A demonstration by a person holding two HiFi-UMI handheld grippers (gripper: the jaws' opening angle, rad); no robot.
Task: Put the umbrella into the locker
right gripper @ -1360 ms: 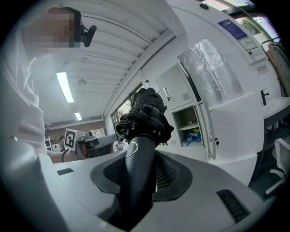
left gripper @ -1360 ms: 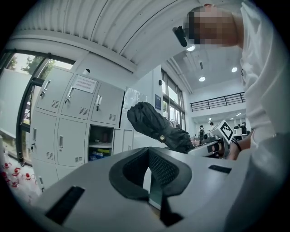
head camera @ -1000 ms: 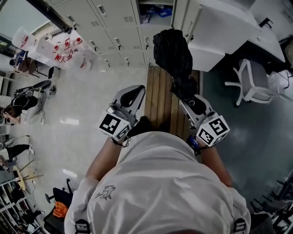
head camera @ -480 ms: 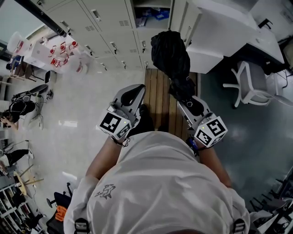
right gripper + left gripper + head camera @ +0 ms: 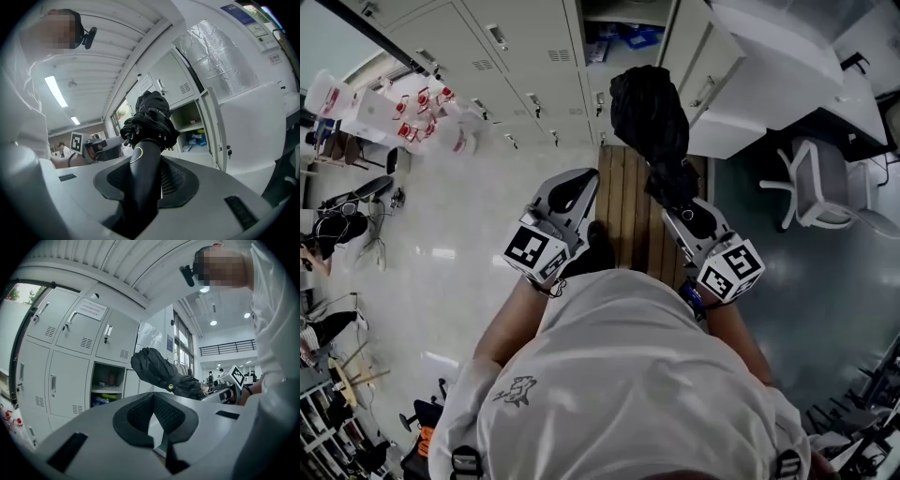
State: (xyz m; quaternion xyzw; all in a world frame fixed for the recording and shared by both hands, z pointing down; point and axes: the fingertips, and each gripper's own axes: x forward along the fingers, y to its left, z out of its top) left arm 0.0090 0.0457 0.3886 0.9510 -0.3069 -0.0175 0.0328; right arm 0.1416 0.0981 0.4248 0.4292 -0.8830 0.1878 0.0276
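Observation:
The folded black umbrella sticks out ahead of my right gripper, which is shut on its dark handle. In the right gripper view the bunched canopy sits just past the pads. The umbrella points toward an open locker whose door swings out to the right. Inside the compartment are a shelf and some blue and yellow items. My left gripper is held beside the right one, left of the umbrella. Its pads meet with nothing between them.
Closed grey lockers line the wall left of the open one. A wooden slat platform lies on the floor before it. A white office chair stands at the right. A table with red-and-white items is far left.
Both grippers and the umbrella have moved forward toward the lockers. The open locker and its door now show larger and nearer. The grip on the handle is unchanged.

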